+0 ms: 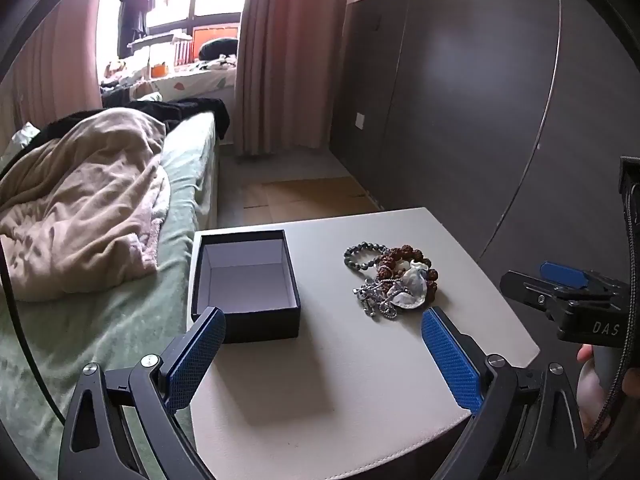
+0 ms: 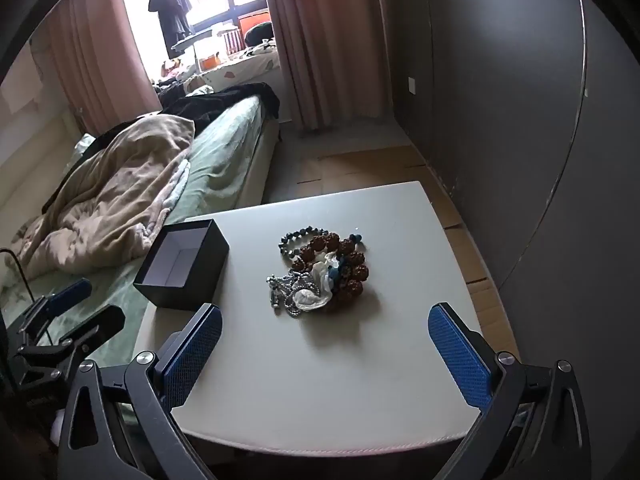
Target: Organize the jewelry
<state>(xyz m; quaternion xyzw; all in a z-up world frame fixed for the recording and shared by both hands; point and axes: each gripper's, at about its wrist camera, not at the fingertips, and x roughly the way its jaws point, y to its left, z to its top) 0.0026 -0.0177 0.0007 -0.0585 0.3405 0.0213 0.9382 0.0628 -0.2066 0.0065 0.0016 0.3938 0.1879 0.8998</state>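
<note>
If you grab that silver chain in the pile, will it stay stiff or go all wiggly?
Probably wiggly: the silver chain lies in loose loops. It may drag neighbours along, since it is tangled with the brown bead bracelet and white pouch. It looks thin, likely light.

A white table (image 2: 360, 380) fills the middle. Near its centre lies a jewelry heap (image 2: 322, 274): a brown bead bracelet, a dark blue bead string, a silver chain and a whitish piece, all tangled and touching. Left of the heap, at the table's left edge, stands an open black box (image 2: 182, 266), its pale inside bare. The right gripper (image 2: 324, 354) hovers in front of the heap, jaws wide apart, nothing between them. The left gripper (image 2: 60, 312) shows beyond the table's left edge, over a green bed (image 2: 224, 160).
</note>
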